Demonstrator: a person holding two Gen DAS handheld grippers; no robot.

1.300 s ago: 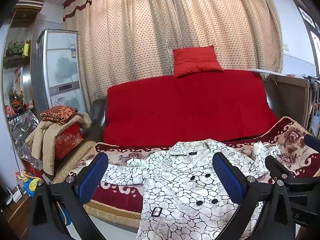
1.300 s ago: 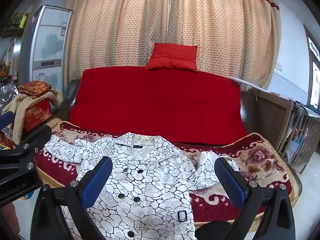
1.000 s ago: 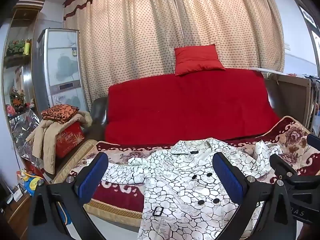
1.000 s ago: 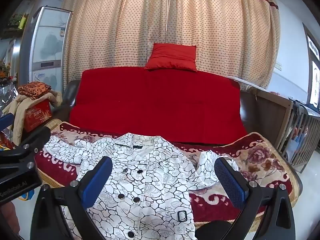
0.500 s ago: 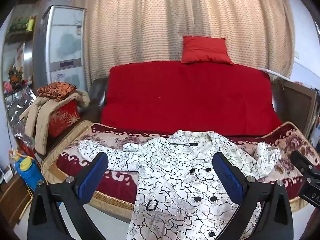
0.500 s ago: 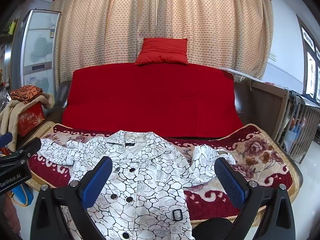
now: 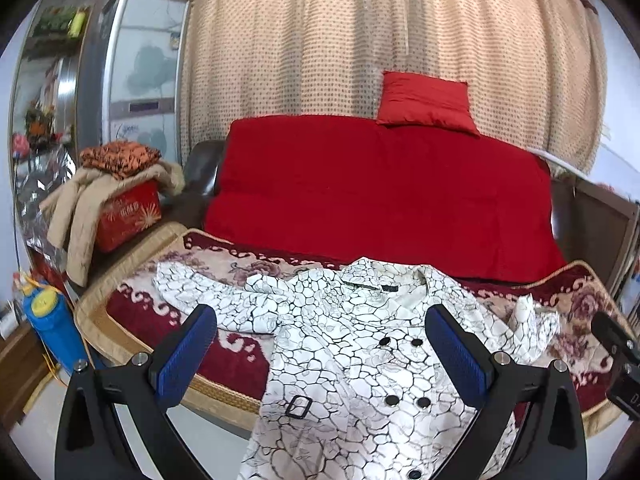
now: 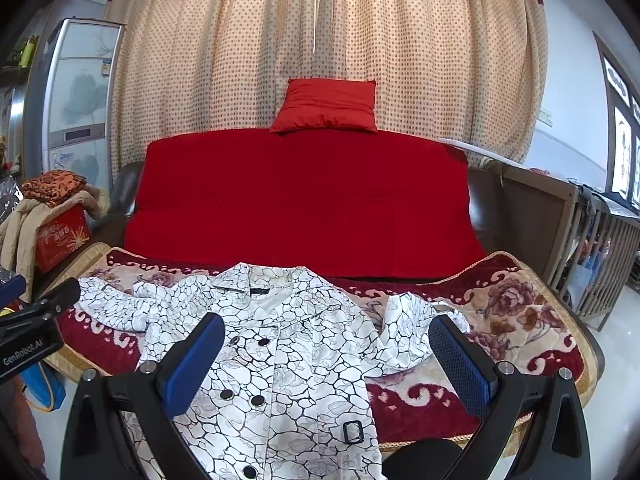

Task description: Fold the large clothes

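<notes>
Since a second ago I have swung my left gripper (image 7: 320, 360) leftward, so the coat's outstretched sleeve (image 7: 208, 296) and the blue jug (image 7: 52, 332) beyond the couch edge now show fully. The white crackle-print coat (image 8: 280, 360) lies face up on the floral couch blanket (image 8: 520, 312), collar toward the red backrest (image 8: 304, 200), hem hanging off the front edge toward me; its long axis runs straight away from me. Both my grippers hover above the hem, fingers spread wide, holding nothing. My right gripper (image 8: 324, 364) is nearer the crumpled sleeve (image 8: 412, 328); the left is nearer the outstretched one.
</notes>
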